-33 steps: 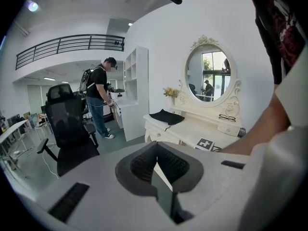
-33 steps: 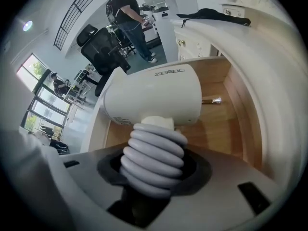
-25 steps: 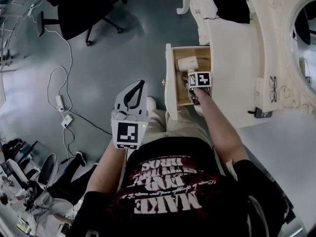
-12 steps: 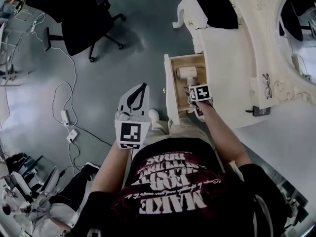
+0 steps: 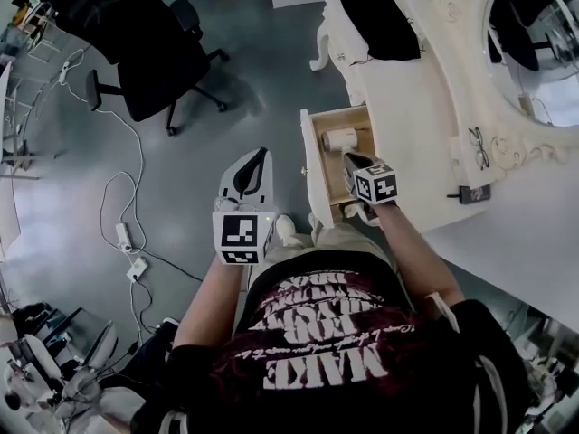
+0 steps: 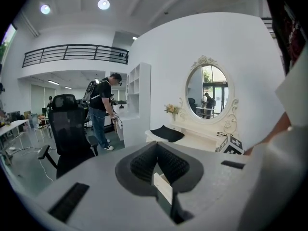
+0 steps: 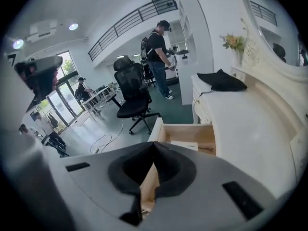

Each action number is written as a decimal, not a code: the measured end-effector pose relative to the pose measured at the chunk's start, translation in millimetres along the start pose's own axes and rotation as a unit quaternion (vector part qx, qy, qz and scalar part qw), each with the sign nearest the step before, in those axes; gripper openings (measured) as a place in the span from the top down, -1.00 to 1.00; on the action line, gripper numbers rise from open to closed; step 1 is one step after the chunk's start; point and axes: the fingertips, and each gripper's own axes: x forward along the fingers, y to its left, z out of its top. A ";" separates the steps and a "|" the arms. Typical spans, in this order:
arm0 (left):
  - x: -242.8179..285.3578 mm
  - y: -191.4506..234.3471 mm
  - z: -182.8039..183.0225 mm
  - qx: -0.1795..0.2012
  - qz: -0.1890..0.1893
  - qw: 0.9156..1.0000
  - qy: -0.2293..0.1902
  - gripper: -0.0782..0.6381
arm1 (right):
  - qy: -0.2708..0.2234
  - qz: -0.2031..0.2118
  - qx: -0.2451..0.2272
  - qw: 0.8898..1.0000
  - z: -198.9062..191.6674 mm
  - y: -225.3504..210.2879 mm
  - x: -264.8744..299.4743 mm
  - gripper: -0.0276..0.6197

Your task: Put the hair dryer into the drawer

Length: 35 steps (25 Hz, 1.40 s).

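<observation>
The white hair dryer [image 5: 340, 139] lies inside the open wooden drawer [image 5: 310, 168] of the white vanity table [image 5: 412, 125]; the right gripper view shows a pale part of the hair dryer [image 7: 184, 145] in the drawer [image 7: 159, 131]. My right gripper [image 5: 348, 158] hangs above the drawer's near end, apart from the dryer. Its jaws have just been closing and are shut with nothing between them [image 7: 154, 146]. My left gripper [image 5: 259, 155] is held over the floor left of the drawer, shut and empty [image 6: 156, 146].
A black cloth [image 5: 384, 23], an oval mirror [image 5: 534, 34] and glasses [image 5: 478, 147] are on the vanity. A black office chair [image 5: 154, 61] and cables [image 5: 118, 197] are on the floor at left. A person [image 6: 102, 109] stands beyond the chair.
My right gripper has lifted up out of the drawer, leaving the hair dryer lying there, and its jaws have closed. My left gripper has risen a little.
</observation>
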 end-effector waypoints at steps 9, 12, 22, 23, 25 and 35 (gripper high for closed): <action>-17.6 5.0 22.4 -0.011 -0.018 0.999 -0.036 0.77 | -0.135 0.000 -0.047 0.990 76.7 49.6 -83.2 0.91; -24.5 5.9 30.8 -0.007 -0.029 0.999 -0.044 0.77 | -0.168 -0.005 -0.055 0.984 94.8 67.1 -105.6 0.91; -46.9 2.4 61.5 0.014 -0.059 0.995 -0.073 0.77 | -0.252 -0.027 -0.050 0.966 132.1 93.3 -182.7 0.91; -50.0 3.2 64.4 0.016 -0.060 0.995 -0.075 0.77 | -0.260 -0.027 -0.049 0.964 136.5 96.5 -189.9 0.91; -55.9 4.6 70.6 0.031 -0.059 0.995 -0.078 0.77 | -0.275 -0.027 -0.050 0.960 146.3 103.0 -204.2 0.91; -67.7 19.1 89.6 0.057 -0.054 0.992 -0.101 0.77 | -0.309 -0.018 -0.068 0.949 175.6 130.1 -248.0 0.91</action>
